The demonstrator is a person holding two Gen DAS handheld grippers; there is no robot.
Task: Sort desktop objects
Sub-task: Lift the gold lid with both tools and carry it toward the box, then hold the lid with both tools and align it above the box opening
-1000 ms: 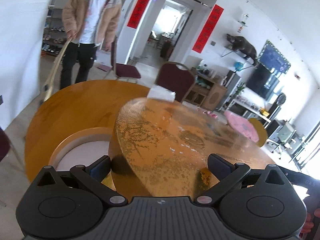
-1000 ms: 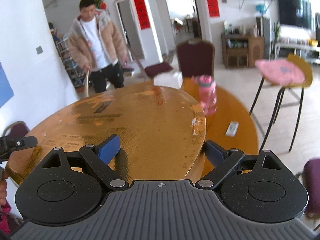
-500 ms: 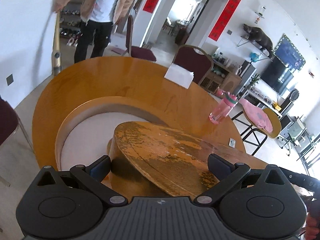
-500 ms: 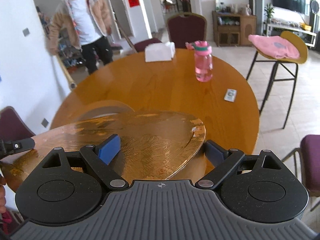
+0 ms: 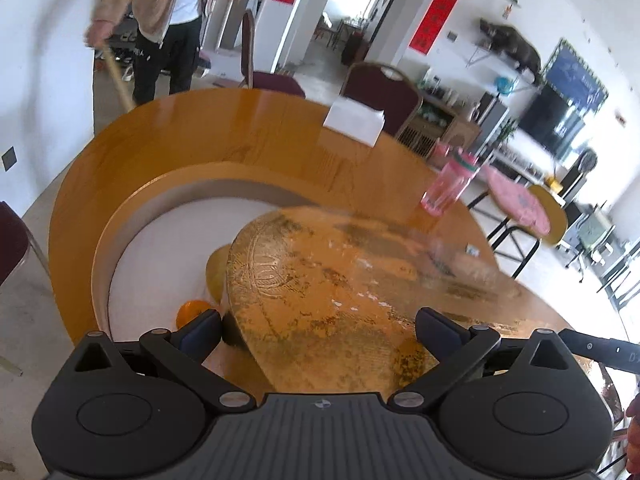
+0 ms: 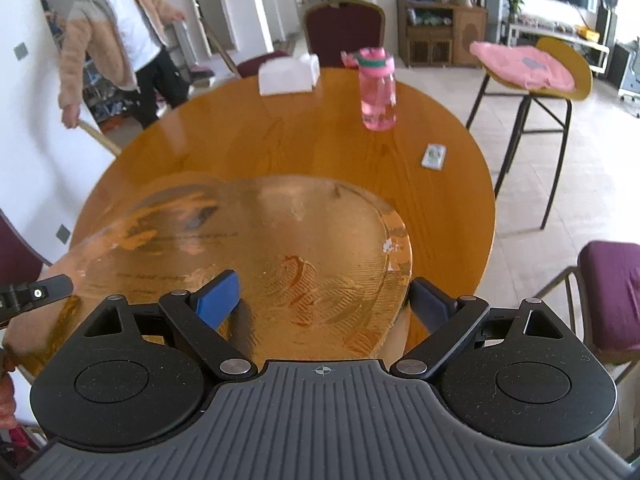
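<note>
As tilted, glass lid (image 6: 280,240) spans right hand-held gripper (image 6: 324,304)

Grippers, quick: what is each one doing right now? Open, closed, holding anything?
Left gripper: jaws wide, gripping the round glass disc.
Right gripper: jaws wide, gripping the same disc.

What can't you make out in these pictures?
Left view: the orange round thing and its neighbours in the white recess, partly hidden under the glass disc.
Left view: the pink bottle, blurred.
Right view: the small card on the table, too small to read.
Both views: whether the left tongs or right tongs actually pinch the disc; glass overlaps pads.
</note>
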